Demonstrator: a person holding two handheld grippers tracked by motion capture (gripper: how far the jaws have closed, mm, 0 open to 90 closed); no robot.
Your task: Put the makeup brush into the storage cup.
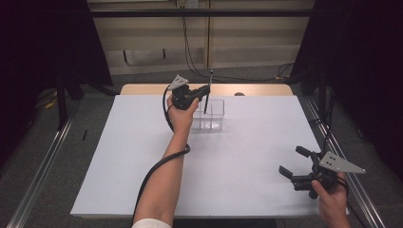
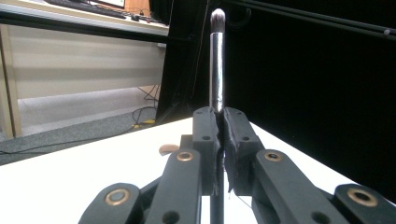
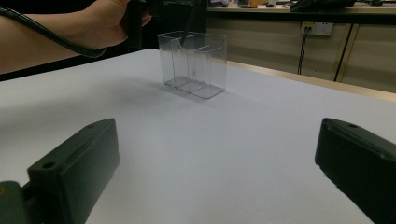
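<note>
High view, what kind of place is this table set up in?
Probably a lab or recording studio, not a home. Black curtains hang on both sides, metal rails run along the floor beside the white table, and cables trail down the back wall to a socket.

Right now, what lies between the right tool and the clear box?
Nothing: bare white table runs from the open right tool to the clear box in the right gripper view.

The left gripper (image 1: 202, 91), at upper centre of the high view, has its fingers (image 2: 208, 140) pressed together. The right gripper (image 1: 294, 164), at lower right, holds its fingers (image 3: 74, 163) wide apart.
</note>
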